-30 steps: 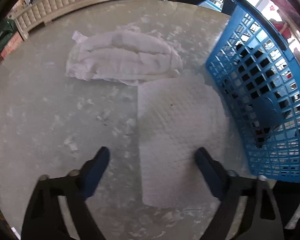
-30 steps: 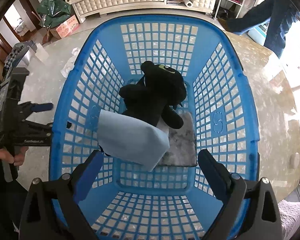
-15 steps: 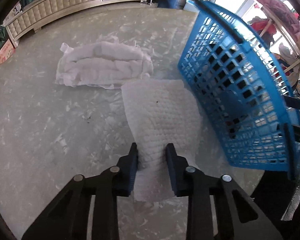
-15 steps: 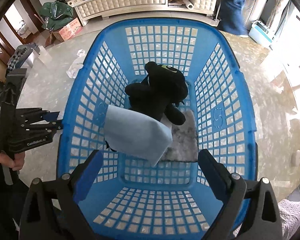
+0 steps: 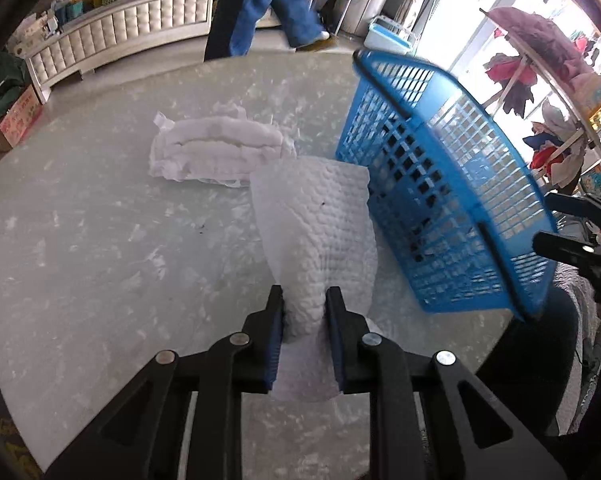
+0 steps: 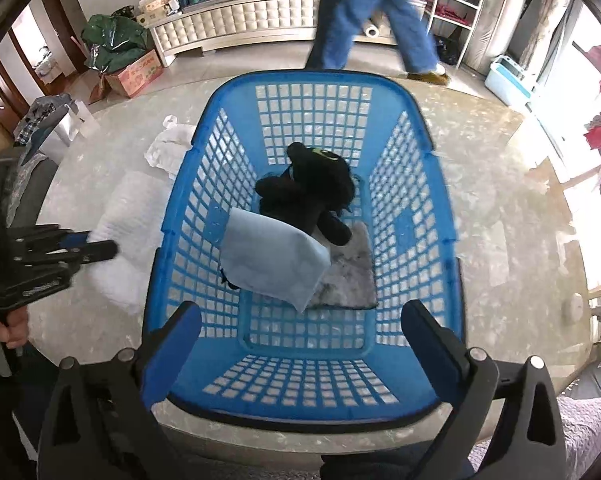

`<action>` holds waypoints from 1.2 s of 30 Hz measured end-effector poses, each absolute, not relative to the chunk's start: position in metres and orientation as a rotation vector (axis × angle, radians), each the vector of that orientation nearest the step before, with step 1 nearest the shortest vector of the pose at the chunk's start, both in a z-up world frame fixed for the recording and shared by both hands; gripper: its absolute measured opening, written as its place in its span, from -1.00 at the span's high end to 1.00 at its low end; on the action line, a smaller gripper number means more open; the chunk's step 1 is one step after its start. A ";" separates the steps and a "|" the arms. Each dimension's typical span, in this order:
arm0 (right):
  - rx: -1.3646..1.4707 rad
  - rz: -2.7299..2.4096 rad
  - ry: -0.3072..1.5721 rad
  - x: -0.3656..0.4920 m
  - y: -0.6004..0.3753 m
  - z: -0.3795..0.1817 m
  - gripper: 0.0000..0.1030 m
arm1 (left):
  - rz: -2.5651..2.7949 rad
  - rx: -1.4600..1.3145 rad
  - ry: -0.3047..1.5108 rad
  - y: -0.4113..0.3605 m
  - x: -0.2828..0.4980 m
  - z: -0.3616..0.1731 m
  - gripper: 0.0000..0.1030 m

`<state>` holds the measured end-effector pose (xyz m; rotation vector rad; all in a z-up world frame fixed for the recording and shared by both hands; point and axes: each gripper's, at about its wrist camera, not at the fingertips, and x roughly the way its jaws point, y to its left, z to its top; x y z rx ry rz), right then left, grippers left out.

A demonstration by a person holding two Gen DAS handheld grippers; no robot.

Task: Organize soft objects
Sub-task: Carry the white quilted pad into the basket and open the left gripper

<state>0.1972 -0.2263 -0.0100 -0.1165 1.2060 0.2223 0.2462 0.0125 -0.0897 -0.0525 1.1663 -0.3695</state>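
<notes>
My left gripper (image 5: 303,312) is shut on the near edge of a white quilted cloth (image 5: 320,216), which hangs lifted off the table just left of the blue basket (image 5: 472,200). A white padded bundle (image 5: 216,152) lies on the table behind it. My right gripper (image 6: 300,332) is open and empty, held above the near rim of the basket (image 6: 304,416). Inside the basket lie a black plush toy (image 6: 308,192), a light blue cloth (image 6: 272,260) and a grey cloth (image 6: 348,276). The left gripper (image 6: 88,248) and the white cloth (image 6: 128,232) also show in the right wrist view.
The round marble table (image 5: 80,260) carries everything. A person in blue jeans (image 6: 364,12) walks past behind it, in front of a white tufted cabinet (image 6: 236,28). A cardboard box (image 6: 136,76) and green bag stand on the floor at left.
My left gripper closed on the white cloth's near edge and raised it, bunching it up. The right gripper stayed open and drew back above the basket. A person walked across the background.
</notes>
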 end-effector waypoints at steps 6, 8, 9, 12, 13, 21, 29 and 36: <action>-0.098 0.193 1.189 0.189 -0.240 -0.003 -0.95 | -0.399 -0.062 1.122 0.013 0.232 -0.052 0.64; -0.099 0.187 1.184 0.185 -0.243 -0.001 -0.96 | -0.407 -0.049 1.104 0.010 0.228 -0.041 0.64; -0.102 0.182 1.183 0.184 -0.244 0.000 -0.96 | -0.412 -0.045 1.095 0.007 0.226 -0.035 0.64; -0.103 0.166 1.186 0.182 -0.250 -0.004 -0.97 | -0.423 -0.025 1.071 0.001 0.225 -0.022 0.64; -0.101 0.160 1.189 0.181 -0.253 -0.005 -0.97 | -0.427 -0.016 1.063 -0.002 0.224 -0.018 0.64; -0.067 0.139 1.193 0.176 -0.272 -0.008 -0.97 | -0.496 0.037 1.024 -0.029 0.228 0.016 0.64; -0.024 0.132 1.184 0.176 -0.290 -0.011 -0.98 | -0.604 0.076 1.036 -0.076 0.238 0.013 0.64; -0.013 0.151 1.181 0.176 -0.295 -0.016 -0.98 | -0.677 0.067 1.097 -0.115 0.253 -0.006 0.64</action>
